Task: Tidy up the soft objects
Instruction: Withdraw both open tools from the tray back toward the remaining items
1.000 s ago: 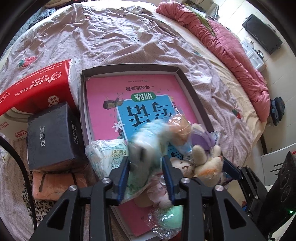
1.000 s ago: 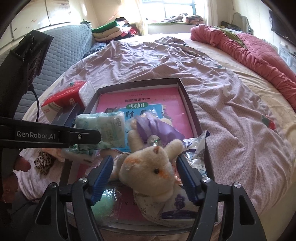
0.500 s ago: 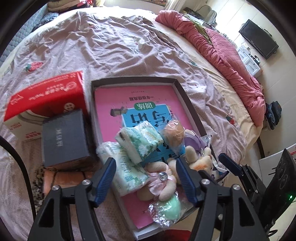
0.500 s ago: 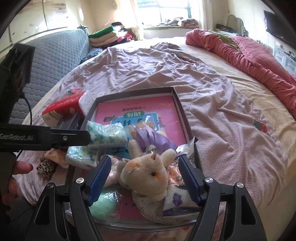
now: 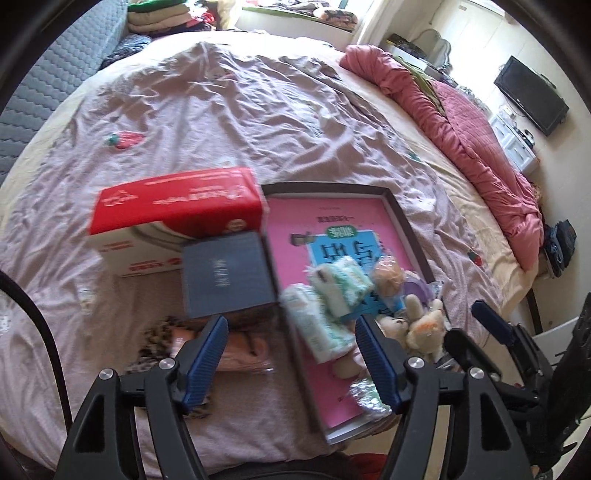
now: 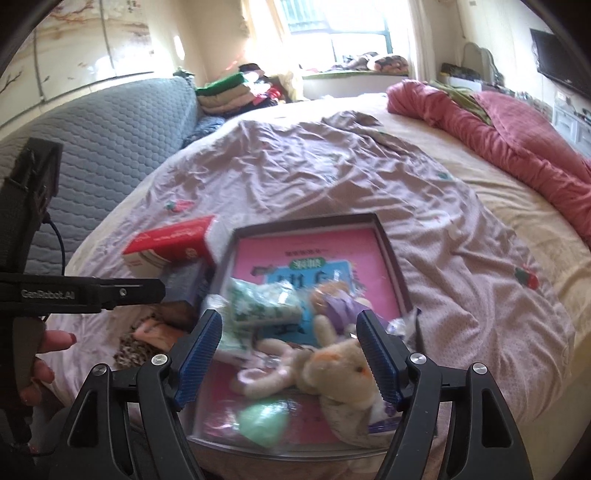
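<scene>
Left gripper, jaws just spreading and empty, hangs above the tissue pack dropped into the tray.

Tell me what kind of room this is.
Most likely a home bedroom: a large bed under a rumpled sheet, a pink quilt bunched along its far side, and folded clothes stacked by the window.

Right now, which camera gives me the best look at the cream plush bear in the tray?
The right wrist view. The cream plush bear lies large and close there, between the open fingers of the right gripper, face and orange ear visible. In the left wrist view it is small and blurred near the tray edge, partly behind that gripper's right finger.
</scene>
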